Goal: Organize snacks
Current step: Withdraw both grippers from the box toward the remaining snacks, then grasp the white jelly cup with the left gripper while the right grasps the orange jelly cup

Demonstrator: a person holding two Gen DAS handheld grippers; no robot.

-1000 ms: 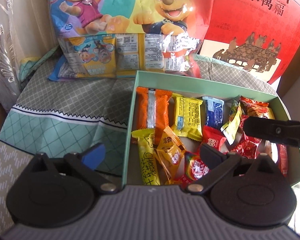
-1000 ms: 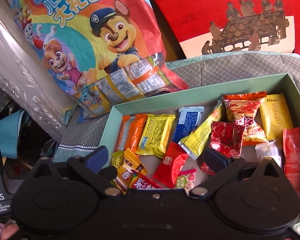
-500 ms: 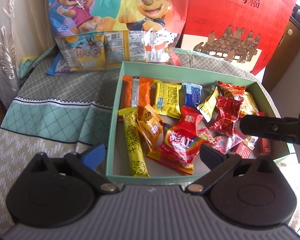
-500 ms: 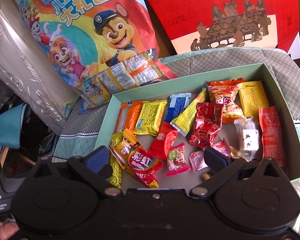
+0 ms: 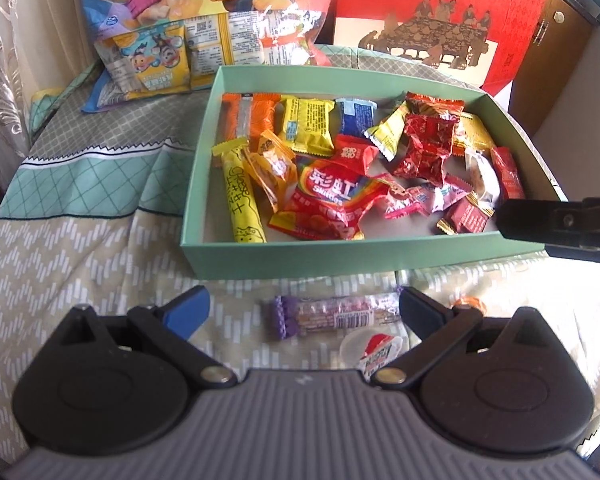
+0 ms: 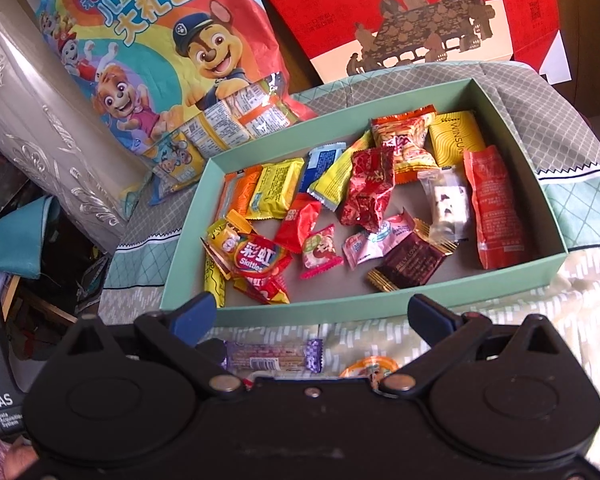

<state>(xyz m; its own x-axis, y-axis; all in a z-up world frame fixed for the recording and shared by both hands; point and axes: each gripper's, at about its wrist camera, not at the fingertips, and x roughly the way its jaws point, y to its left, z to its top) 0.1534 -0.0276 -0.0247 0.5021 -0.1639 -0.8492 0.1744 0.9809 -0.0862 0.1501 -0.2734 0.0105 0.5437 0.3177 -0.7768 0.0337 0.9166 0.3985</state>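
Observation:
A mint-green box [image 5: 300,258] [image 6: 340,306] on the patterned cloth holds several wrapped snacks, among them a red Skittles bag [image 5: 332,200] [image 6: 260,258] and a yellow cheese stick [image 5: 242,200]. On the cloth in front of the box lie a purple-ended candy roll [image 5: 328,316] [image 6: 274,356], a small jelly cup [image 5: 374,350] and an orange jelly cup [image 6: 368,366]. My left gripper [image 5: 302,306] is open and empty above the candy roll. My right gripper [image 6: 312,314] is open and empty at the box's near wall; its finger shows in the left wrist view [image 5: 556,228].
A cartoon-dog snack bag [image 5: 204,12] [image 6: 160,52] with small packets [image 5: 152,64] leans behind the box. A red gift bag [image 5: 440,20] [image 6: 412,16] stands at the back right. A curtain [image 6: 40,152] hangs at the left. The table edge drops off at the right.
Both grippers have pulled back toward me from over the box. The box's near wall and the loose snacks in front of it have come into view. Both stay open.

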